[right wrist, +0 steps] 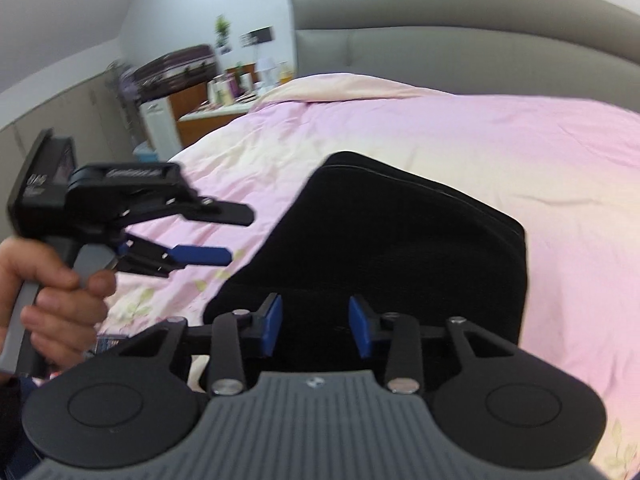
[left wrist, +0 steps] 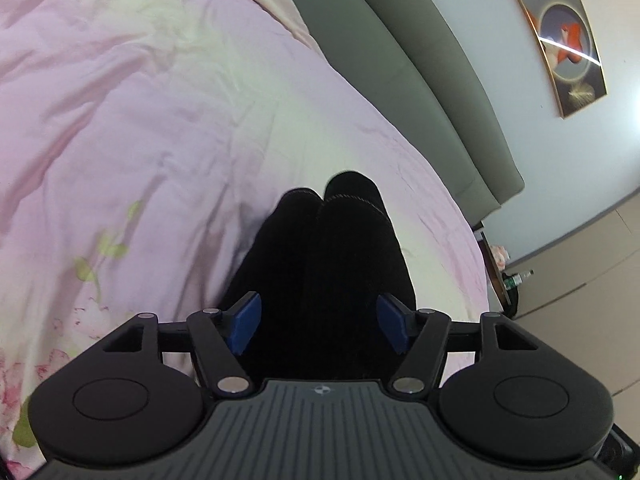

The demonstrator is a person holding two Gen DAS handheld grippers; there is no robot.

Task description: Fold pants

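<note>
The black pants lie folded into a compact dark bundle on the pink bedcover. In the left wrist view the pants stretch away from the gripper, with two rounded ends at the far side. My left gripper is open, its blue pads wide apart above the pants; it also shows in the right wrist view, held in a hand, off the bundle's left side. My right gripper is open and empty, its blue pads over the near edge of the bundle.
A grey padded headboard runs along the far side of the bed. A cream pillow lies by it. A cluttered wooden dresser stands beyond the bed's left side. A framed picture hangs on the wall; the tiled floor lies past the bed edge.
</note>
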